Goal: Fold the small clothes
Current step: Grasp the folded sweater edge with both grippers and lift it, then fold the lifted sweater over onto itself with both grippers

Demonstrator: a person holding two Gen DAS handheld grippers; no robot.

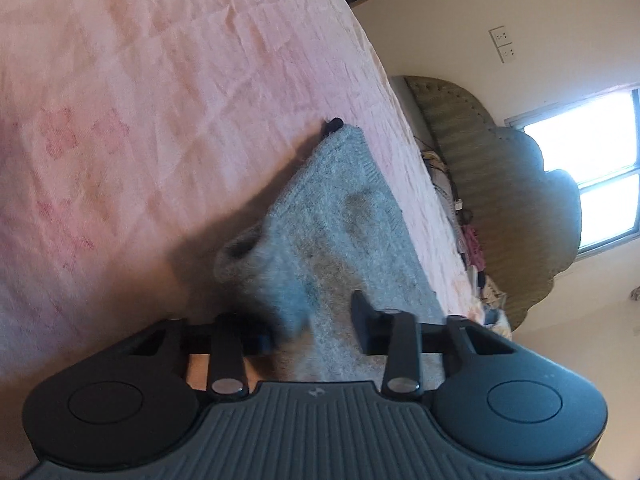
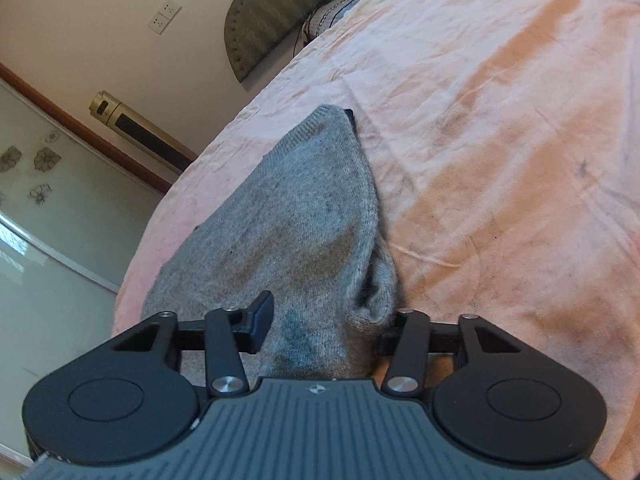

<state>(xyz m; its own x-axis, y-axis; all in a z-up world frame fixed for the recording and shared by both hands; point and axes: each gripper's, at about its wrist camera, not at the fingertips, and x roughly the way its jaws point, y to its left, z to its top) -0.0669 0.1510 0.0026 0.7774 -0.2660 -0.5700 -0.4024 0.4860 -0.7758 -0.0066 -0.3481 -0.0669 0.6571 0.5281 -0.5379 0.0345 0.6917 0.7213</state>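
A small grey knit garment [image 1: 340, 224] lies on a pink bed sheet [image 1: 140, 100], stretched between the two grippers. In the left wrist view the left gripper [image 1: 316, 328] has its jaws wide apart with the garment's near end and a rolled sleeve [image 1: 244, 252] bunched between them. The far corner shows the other gripper's black fingertip [image 1: 333, 125]. In the right wrist view the same garment [image 2: 296, 220] runs away from the right gripper [image 2: 324, 328], whose jaws are also wide apart around the cloth. A dark tip [image 2: 350, 114] shows at the far corner.
The bed sheet [image 2: 500, 120] is wrinkled and fills most of both views. A padded headboard [image 1: 500, 200] with clutter beside it stands at the bed's end. A window [image 1: 592, 176], wall sockets [image 2: 164, 16] and a tall gold appliance [image 2: 140, 128] stand beyond the bed edge.
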